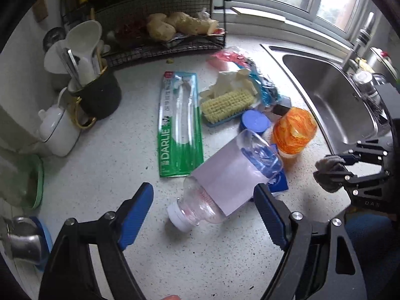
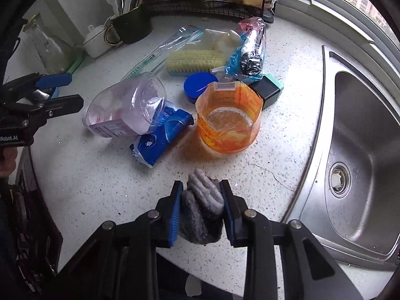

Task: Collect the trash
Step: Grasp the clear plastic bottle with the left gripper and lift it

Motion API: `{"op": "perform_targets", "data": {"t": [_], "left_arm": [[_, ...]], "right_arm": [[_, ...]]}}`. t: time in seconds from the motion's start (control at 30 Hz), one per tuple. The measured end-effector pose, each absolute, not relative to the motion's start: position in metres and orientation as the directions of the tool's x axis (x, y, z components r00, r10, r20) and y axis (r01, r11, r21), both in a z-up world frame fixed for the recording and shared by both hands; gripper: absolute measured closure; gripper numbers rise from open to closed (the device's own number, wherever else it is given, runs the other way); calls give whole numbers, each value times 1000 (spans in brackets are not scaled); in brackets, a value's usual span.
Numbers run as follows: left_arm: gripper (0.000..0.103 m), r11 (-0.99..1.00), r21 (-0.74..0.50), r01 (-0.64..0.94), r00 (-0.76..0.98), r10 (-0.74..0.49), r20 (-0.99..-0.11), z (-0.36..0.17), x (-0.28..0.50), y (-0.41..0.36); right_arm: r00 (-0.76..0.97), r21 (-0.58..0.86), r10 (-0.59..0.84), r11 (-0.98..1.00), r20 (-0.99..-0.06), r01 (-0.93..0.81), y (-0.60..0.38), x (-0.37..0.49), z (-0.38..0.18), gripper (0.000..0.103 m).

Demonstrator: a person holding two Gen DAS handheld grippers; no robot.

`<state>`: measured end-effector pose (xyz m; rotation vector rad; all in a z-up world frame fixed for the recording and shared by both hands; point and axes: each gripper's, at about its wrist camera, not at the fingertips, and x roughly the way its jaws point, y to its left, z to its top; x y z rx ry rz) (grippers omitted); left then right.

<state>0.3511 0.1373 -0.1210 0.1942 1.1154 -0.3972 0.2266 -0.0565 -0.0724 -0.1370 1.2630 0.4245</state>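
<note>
Trash covers the counter [image 1: 105, 165] beside the sink [image 2: 362, 135], so I take it from the biggest piece down. The bottle [image 1: 225, 182] lies on its side just ahead of my left gripper [image 1: 203, 215], whose jaws are spread wide and empty. Its long axis runs on a slant, with the white cap [image 1: 177, 217] toward me, between the fingertips, and the clear base pointing away toward the orange cup [image 1: 294, 131]. The body rests close against my right-hand finger, so I judge that a small shift to centre it, then a squeeze across the body, is what the next pick calls for. My left hand is plainly the nearer one. The toothbrush pack [image 1: 180, 125] lies flat just left of the bottle, running away from me. Beyond it sit the brush [image 1: 225, 106], the blue lid [image 1: 255, 122] and a crumpled bag [image 2: 250, 50]. A blue wrapper [image 2: 160, 137] is pinned under the bottle's base. Smallest is the grey rag [image 2: 203, 207], pinched between the pads of my right gripper [image 2: 202, 208] and off the counter, near the sink's edge, ready to go to the bin, which I cannot see.
</note>
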Motion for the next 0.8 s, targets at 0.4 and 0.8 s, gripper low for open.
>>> {"op": "perform_targets", "data": {"t": [0.4, 0.8], "left_arm": [[22, 749, -58, 660, 221, -269, -937, -154, 381, 103], [24, 707, -142, 693, 119, -306, -945, -187, 387, 98]], "right_arm": [[222, 159, 238, 933, -946, -324, -76, 248, -69, 75], [201, 194, 259, 936, -945, -295, -66, 265, -78, 75]]}}
